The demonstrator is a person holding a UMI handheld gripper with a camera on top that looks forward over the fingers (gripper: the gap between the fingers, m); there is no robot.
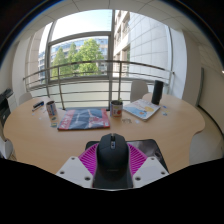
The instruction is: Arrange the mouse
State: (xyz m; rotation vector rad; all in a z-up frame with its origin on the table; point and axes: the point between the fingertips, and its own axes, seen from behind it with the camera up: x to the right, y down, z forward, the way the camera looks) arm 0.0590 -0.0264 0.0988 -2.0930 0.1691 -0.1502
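A black computer mouse point(112, 158) sits between my gripper's point(112, 172) two fingers, its nose pointing away from me. The magenta pads point(90, 160) press against both of its sides, so the gripper is shut on it. The mouse is over the near edge of a round wooden table point(60, 142). A dark mouse mat point(150, 150) lies on the table just behind and to the right of the mouse, partly hidden by it.
Further back on the table are a can point(51, 112), a magazine point(83, 119), a mug point(116, 107), an open book point(143, 110) and a black speaker point(157, 93). Large windows and a railing stand beyond the table.
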